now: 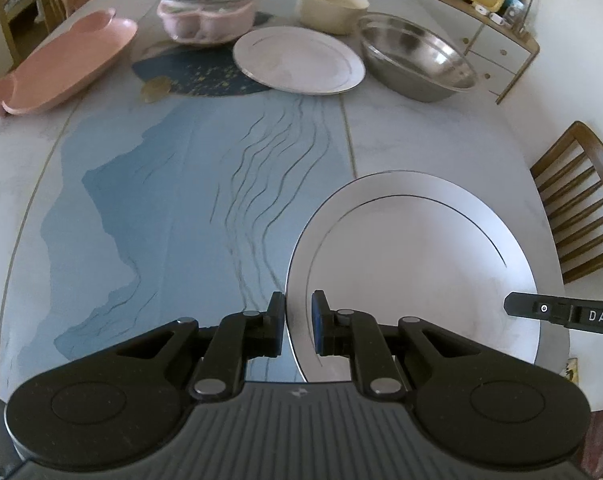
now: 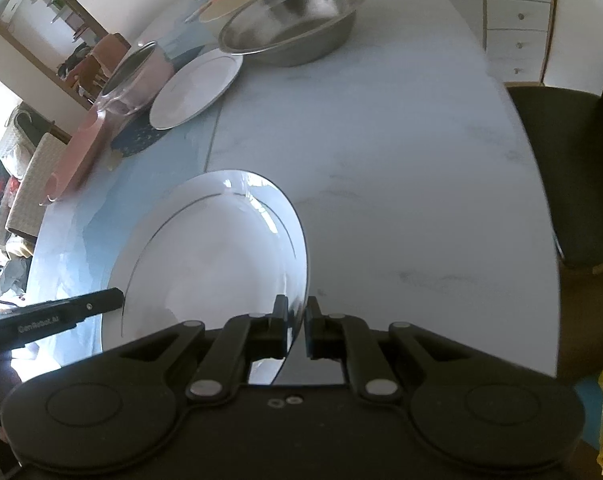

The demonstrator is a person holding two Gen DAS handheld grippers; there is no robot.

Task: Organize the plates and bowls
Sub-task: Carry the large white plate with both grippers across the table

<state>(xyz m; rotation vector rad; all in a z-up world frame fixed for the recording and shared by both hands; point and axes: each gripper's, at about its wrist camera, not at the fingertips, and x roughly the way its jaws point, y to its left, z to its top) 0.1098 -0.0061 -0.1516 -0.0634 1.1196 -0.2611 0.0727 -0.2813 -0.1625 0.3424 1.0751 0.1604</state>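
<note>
A large white plate (image 1: 413, 264) with a thin dark ring is held between both grippers, over the near part of the table. My left gripper (image 1: 297, 312) is shut on the plate's left rim. In the right wrist view, my right gripper (image 2: 297, 312) is shut on the right rim of the same plate (image 2: 213, 260). Each view shows the other gripper's black finger at the opposite rim. A smaller white plate (image 1: 297, 60), a steel bowl (image 1: 417, 60), a cream bowl (image 1: 329, 6), a pink glass-lidded pot (image 1: 207, 14) and a pink shaped plate (image 1: 69, 60) stand at the far side.
The table (image 1: 173, 200) has a blue and white marbled top, with a dark round mat (image 1: 193, 76) under the far dishes. A wooden chair (image 1: 577, 200) stands at the right edge, and a cabinet (image 1: 497, 52) with drawers stands behind it.
</note>
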